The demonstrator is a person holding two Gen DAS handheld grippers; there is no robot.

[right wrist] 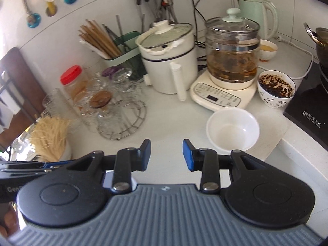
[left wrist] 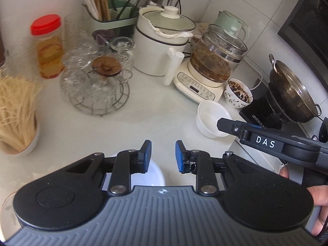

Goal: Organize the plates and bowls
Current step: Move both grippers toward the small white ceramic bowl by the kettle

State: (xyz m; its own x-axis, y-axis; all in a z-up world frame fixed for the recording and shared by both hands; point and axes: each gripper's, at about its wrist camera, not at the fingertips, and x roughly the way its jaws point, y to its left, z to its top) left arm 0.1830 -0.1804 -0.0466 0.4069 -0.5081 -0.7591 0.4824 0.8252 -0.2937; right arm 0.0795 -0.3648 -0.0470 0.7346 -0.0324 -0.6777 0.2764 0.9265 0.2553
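White countertop point(right wrist: 170, 123) fills both views, with tiled wall behind. From my left wrist camera, the left gripper point(left wrist: 163, 155) sits low centre, its blue pads parted with nothing between them; a white dish point(left wrist: 148, 174) shows just beneath its left finger, though I cannot tell if they touch. My right gripper point(right wrist: 166, 154) is likewise partly open and empty. An empty white bowl point(right wrist: 232, 130) rests right of centre on the counter, just beyond the right finger. Behind it stand a patterned bowl point(right wrist: 275, 89) of dark residue and a glass kettle point(right wrist: 231, 59) on its base.
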